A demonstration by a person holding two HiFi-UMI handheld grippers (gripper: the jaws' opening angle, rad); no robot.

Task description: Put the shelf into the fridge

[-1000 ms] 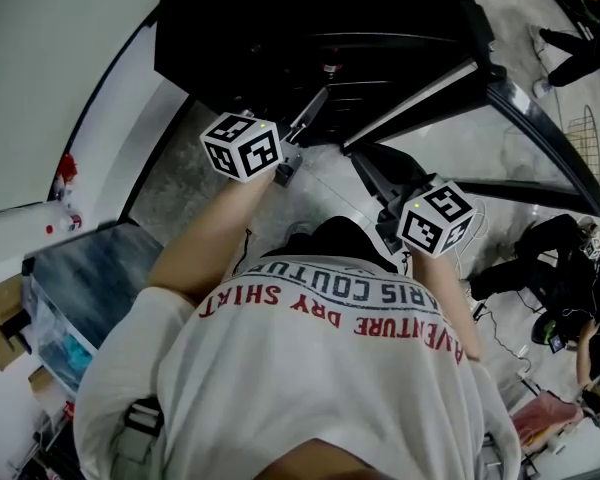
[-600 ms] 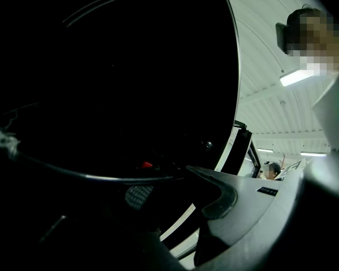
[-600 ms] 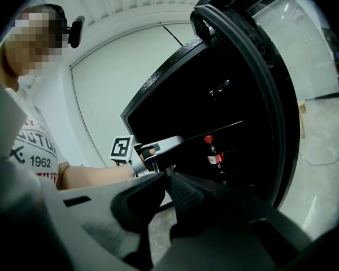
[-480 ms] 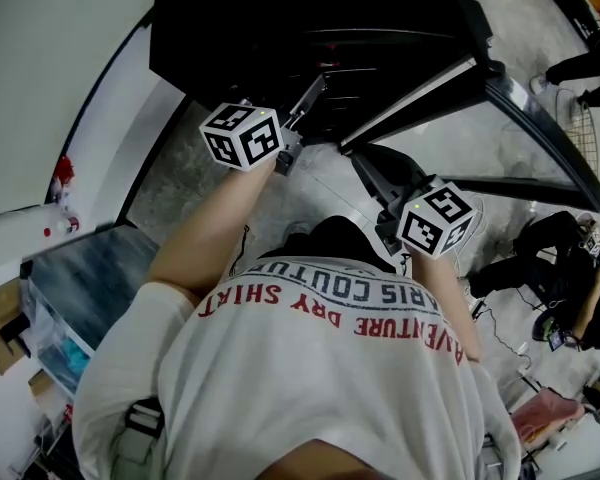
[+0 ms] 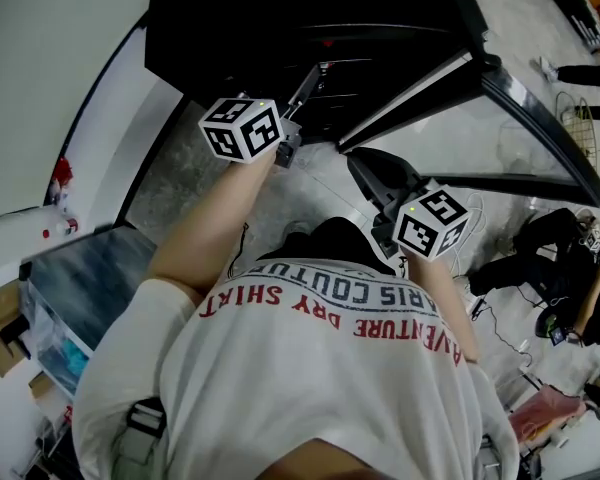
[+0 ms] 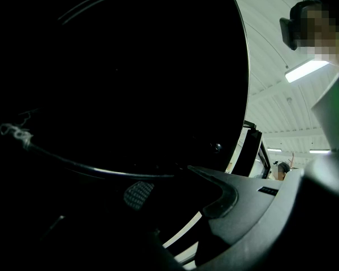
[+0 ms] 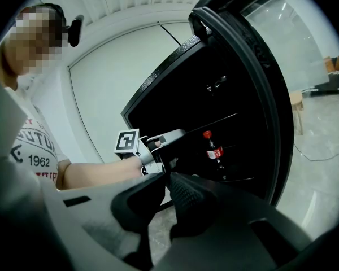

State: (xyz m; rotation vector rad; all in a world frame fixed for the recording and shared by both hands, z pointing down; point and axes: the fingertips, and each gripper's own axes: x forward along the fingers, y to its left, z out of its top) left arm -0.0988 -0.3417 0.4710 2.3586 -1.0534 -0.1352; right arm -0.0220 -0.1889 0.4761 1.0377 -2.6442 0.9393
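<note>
The black fridge (image 5: 310, 18) stands open in front of me, its inside very dark. My left gripper (image 5: 305, 86) reaches into it at the level of a thin wire shelf. In the left gripper view the shelf's glossy front rim (image 6: 73, 164) runs across just above the jaws. The jaws are opening, a textured pad (image 6: 138, 193) shows, and nothing is pressed between them. From the right gripper view the left gripper (image 7: 170, 150) sits at the fridge's front edge. My right gripper (image 5: 368, 171) hangs lower and nearer to me, shut and holding nothing, its pads (image 7: 181, 193) together.
The glass door (image 5: 500, 138) swings open to the right, its black frame (image 7: 248, 61) close beside the right gripper. A red-capped bottle (image 7: 213, 145) stands on a lower fridge shelf. Blue crates (image 5: 50, 338) sit at the left. People and cables (image 5: 570, 268) are on the floor to the right.
The left gripper has moved a little forward into the fridge. The right gripper has shifted slightly left. A person at the far right has walked out of view.
</note>
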